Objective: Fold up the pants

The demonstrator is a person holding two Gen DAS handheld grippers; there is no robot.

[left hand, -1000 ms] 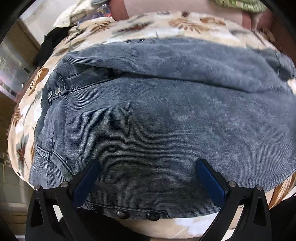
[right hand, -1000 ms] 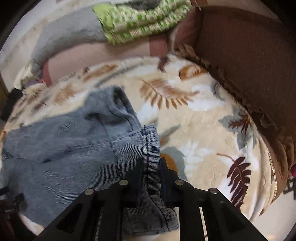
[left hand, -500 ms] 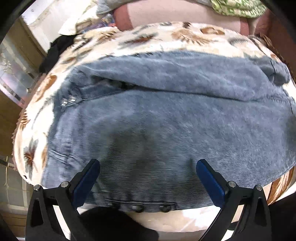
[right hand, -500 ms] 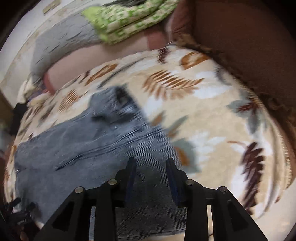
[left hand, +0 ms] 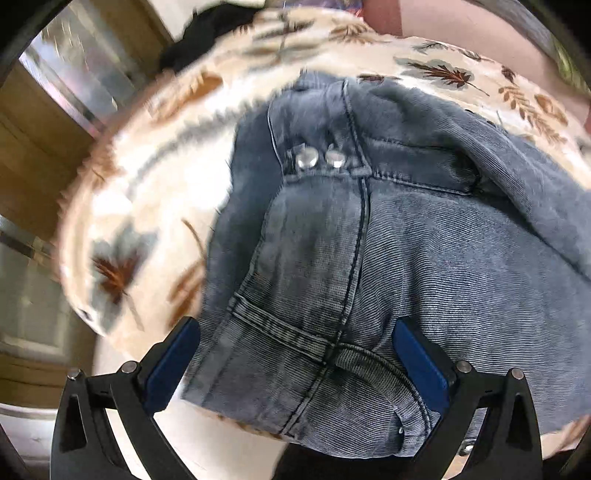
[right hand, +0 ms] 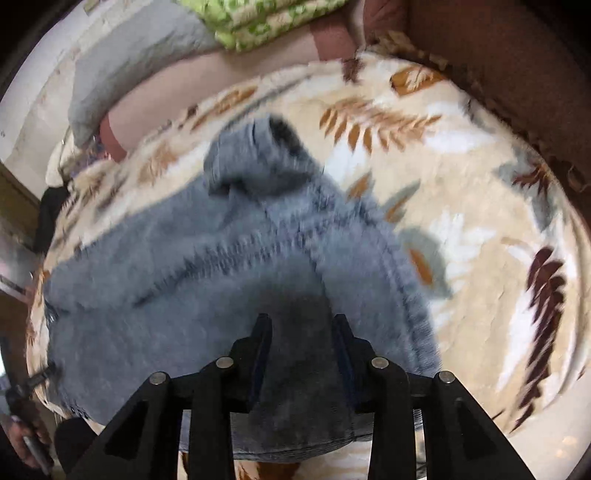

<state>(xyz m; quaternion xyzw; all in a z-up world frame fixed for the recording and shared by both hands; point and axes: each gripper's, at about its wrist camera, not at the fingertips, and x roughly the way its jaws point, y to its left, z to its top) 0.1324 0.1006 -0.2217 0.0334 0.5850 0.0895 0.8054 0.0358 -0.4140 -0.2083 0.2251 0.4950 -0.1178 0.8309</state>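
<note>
Grey-blue pants folded lengthwise on a leaf-print blanket, both grippers over them and holding nothing

The pants [left hand: 388, 258] lie across the near side of the blanket [left hand: 155, 155], the waistband end toward its left edge and the leg cuffs toward the right, so each end sits under one hand, ready, I judge, for the next fold. The left gripper [left hand: 295, 354] stands wide open, its blue pads astride the pocket seam without pressing the cloth. The right gripper [right hand: 301, 347] has just been opening; its jaws are part open above the leg cuff, cloth lying between them but not pinched. Only the left wrist view shows the two waistband studs [left hand: 321, 158]; only the right wrist view shows the curled upper cuff [right hand: 258, 155], the green folded cloth [right hand: 266, 18] at the far edge and the brown cover [right hand: 498, 55] on the blanket's far right
</note>
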